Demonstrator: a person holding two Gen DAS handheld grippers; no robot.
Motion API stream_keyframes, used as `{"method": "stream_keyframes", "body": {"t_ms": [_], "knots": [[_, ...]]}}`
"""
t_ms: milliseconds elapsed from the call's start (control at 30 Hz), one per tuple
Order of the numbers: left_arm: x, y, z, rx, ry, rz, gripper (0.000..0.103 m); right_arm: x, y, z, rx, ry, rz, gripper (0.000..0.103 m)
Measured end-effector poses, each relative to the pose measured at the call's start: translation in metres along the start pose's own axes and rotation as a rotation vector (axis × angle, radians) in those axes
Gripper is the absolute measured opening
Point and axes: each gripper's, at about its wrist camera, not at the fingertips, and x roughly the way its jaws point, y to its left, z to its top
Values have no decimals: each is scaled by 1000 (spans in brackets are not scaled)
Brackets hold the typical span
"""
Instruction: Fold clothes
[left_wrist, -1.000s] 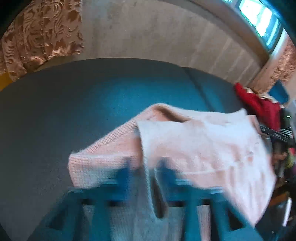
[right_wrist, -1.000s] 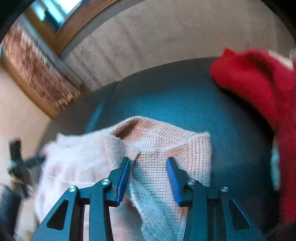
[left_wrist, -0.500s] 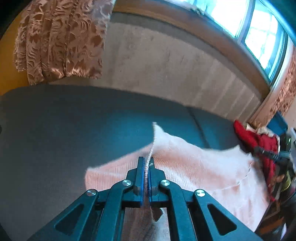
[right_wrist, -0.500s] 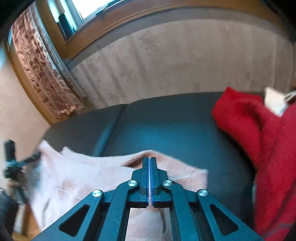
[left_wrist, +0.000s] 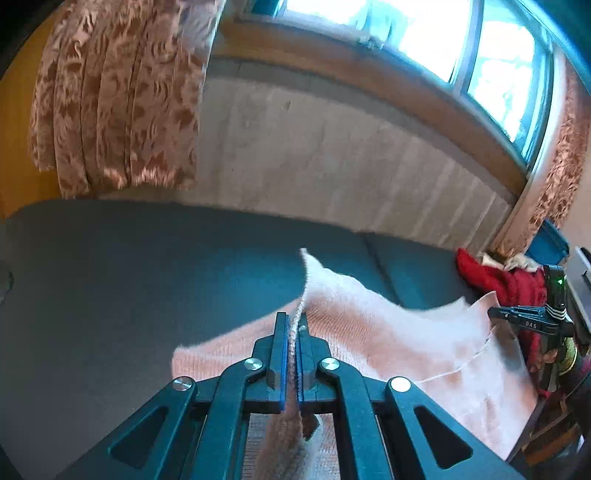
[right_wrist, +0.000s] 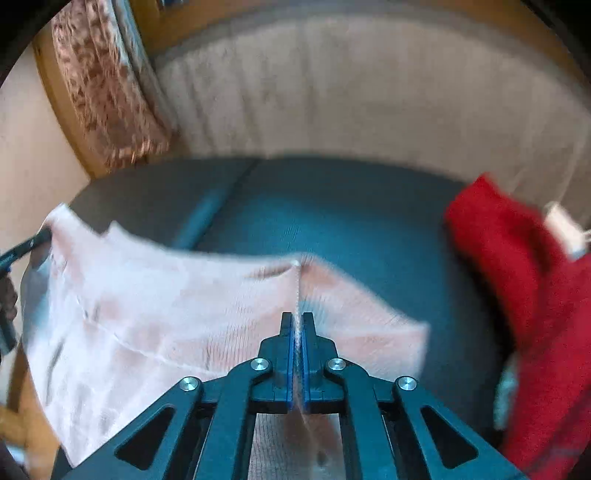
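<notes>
A pale pink knitted sweater (left_wrist: 399, 332) hangs stretched over the dark teal sofa (left_wrist: 129, 273). My left gripper (left_wrist: 291, 321) is shut on one edge of it, the knit pinched between the blue pads. My right gripper (right_wrist: 297, 321) is shut on the opposite edge of the same sweater (right_wrist: 155, 317). The cloth spans between the two grippers, lifted off the seat. The right gripper also shows at the far right of the left wrist view (left_wrist: 532, 321). The lower part of the sweater is hidden below both grippers.
A red garment (right_wrist: 524, 295) lies heaped on the sofa's right end, also in the left wrist view (left_wrist: 506, 284). Behind the sofa (right_wrist: 332, 214) is a ribbed beige backrest (left_wrist: 332, 155), patterned curtains (left_wrist: 118, 96) and a window (left_wrist: 495, 66).
Both grippers were open around the sweater's edges a second ago; they have closed on the knit and lifted it, tilting up so the backrest and window come into view.
</notes>
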Motion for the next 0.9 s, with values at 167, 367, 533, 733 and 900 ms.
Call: {"method": "stream_keyframes", "body": {"t_ms": [167, 367, 533, 733, 900], "knots": [[15, 14, 6, -67, 29, 39, 1, -10, -10, 26, 42, -83, -53, 3], [39, 30, -13, -114, 106, 70, 1, 4, -30, 16, 159, -43, 13, 6], [37, 32, -22, -114, 121, 48, 2, 5, -47, -10, 170, 49, 81, 60], [33, 24, -26, -105, 121, 57, 2, 19, -32, -27, 84, 131, 134, 3], [17, 30, -14, -144, 55, 71, 2, 3, -14, -18, 7, 76, 38, 4]]}}
